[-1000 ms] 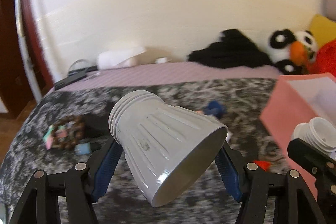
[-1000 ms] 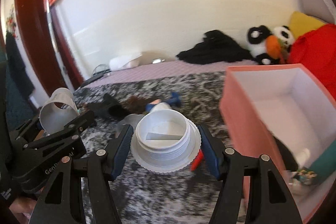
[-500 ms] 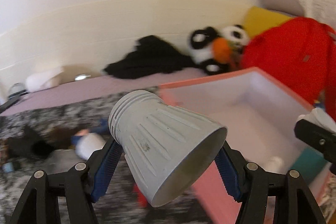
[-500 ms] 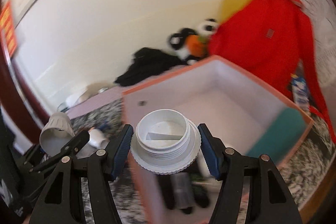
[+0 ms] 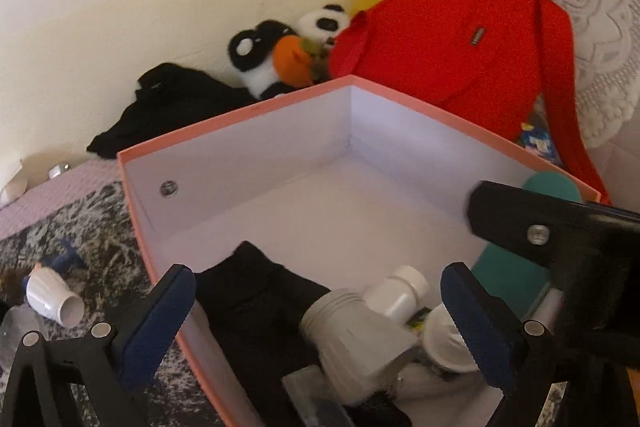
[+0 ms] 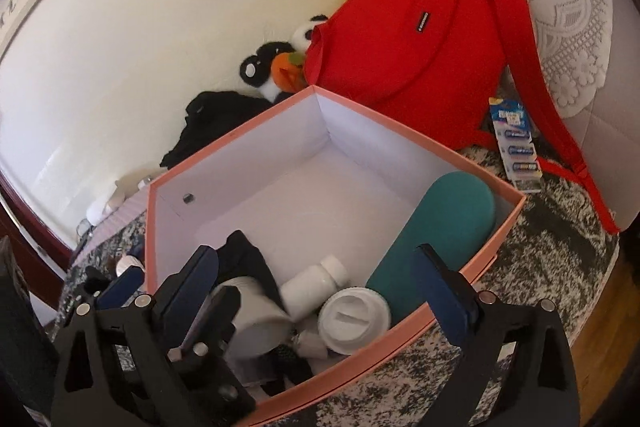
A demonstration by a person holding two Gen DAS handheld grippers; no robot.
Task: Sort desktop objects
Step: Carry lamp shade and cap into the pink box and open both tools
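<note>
A pink box (image 5: 240,119) (image 6: 504,223) with a white inside stands on the patterned cloth. My left gripper (image 5: 320,319) is open and empty above the box's near corner. Below it in the box lies the grey cup (image 5: 356,339) (image 6: 256,323). My right gripper (image 6: 320,291) is open and empty over the box's near side. The white threaded cap (image 6: 354,319) (image 5: 444,343) lies in the box under it. A white pill bottle (image 6: 314,285) (image 5: 396,293), a teal case (image 6: 436,231) (image 5: 516,279) and a black cloth (image 5: 256,311) also lie in the box.
A red backpack (image 6: 420,31) (image 5: 452,39) leans behind the box, beside a panda plush (image 5: 276,55) (image 6: 276,67) and black clothing (image 5: 176,107). A battery pack (image 6: 516,143) lies right of the box. A small white cup (image 5: 52,299) lies on the cloth at left.
Both grippers moved right over the box and opened. The grey cup left my left gripper and the white cap left my right gripper; both now lie in the box.
</note>
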